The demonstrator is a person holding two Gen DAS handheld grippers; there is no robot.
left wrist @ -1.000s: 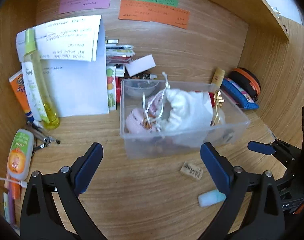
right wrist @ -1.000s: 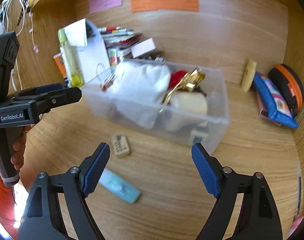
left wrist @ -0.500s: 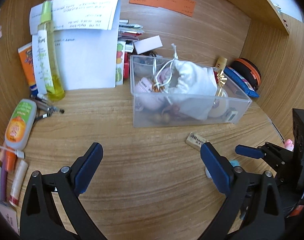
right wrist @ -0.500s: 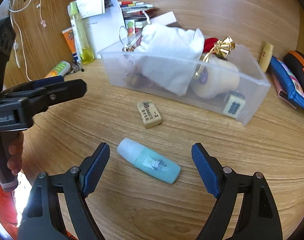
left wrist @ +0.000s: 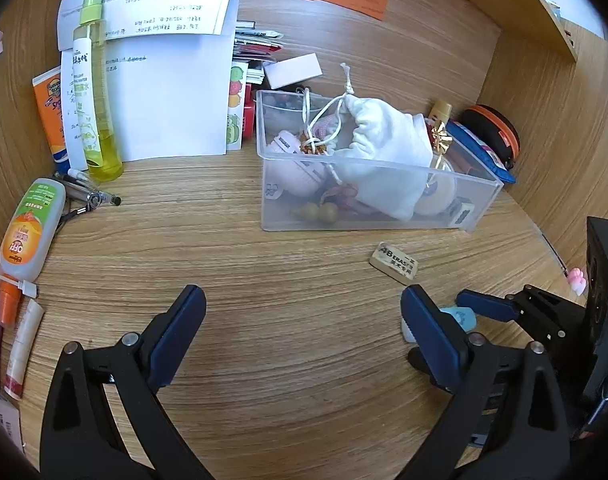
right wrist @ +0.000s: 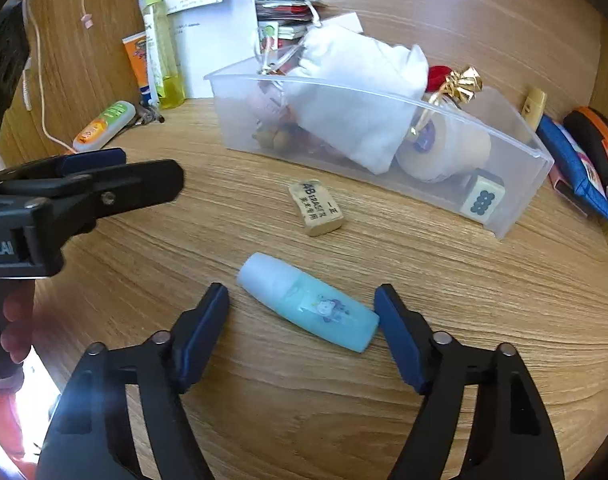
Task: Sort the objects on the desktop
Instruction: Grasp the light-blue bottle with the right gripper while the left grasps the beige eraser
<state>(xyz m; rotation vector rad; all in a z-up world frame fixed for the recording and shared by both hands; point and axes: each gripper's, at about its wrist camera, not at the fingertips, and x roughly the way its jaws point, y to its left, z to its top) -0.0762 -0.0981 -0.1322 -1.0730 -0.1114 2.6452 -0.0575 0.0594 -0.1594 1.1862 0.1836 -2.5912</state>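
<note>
So the right gripper (right wrist: 302, 304) is straddling the little teal bottle (right wrist: 310, 306) lying flat on the desk (right wrist: 444, 272). Its jaws have just been closing in, with the bottle between them, but they aren't clamped yet: the right pad looks like it's touching or nearly touching the bottle's base end, and there's a clear gap on the left by the white cap. So nothing is held.

What I'd worry about: the bottle lies diagonal to the jaws, cap toward 10 o'clock and base toward 4 o'clock. A squeeze along a round, slick body like that could spin it or squirt it out sideways, maybe into the eraser (right wrist: 316, 208) just beyond it at 12 o'clock. If the pads only catch cap and base, it could also pivot and drop on the way to the clear bin (right wrist: 504, 216), which is already stuffed with a white drawstring pouch (right wrist: 356, 88), so there's not much room to drop it in.

The left gripper (left wrist: 302, 330) hangs wide open over bare desk, holding nothing.

Readable stuff: the eraser says "4B ERASER" plus some characters I can't make out. The left tool's body shows "bot.AI", cut off by the frame edge. The sticky notes and papers at the back are too small to read.
</note>
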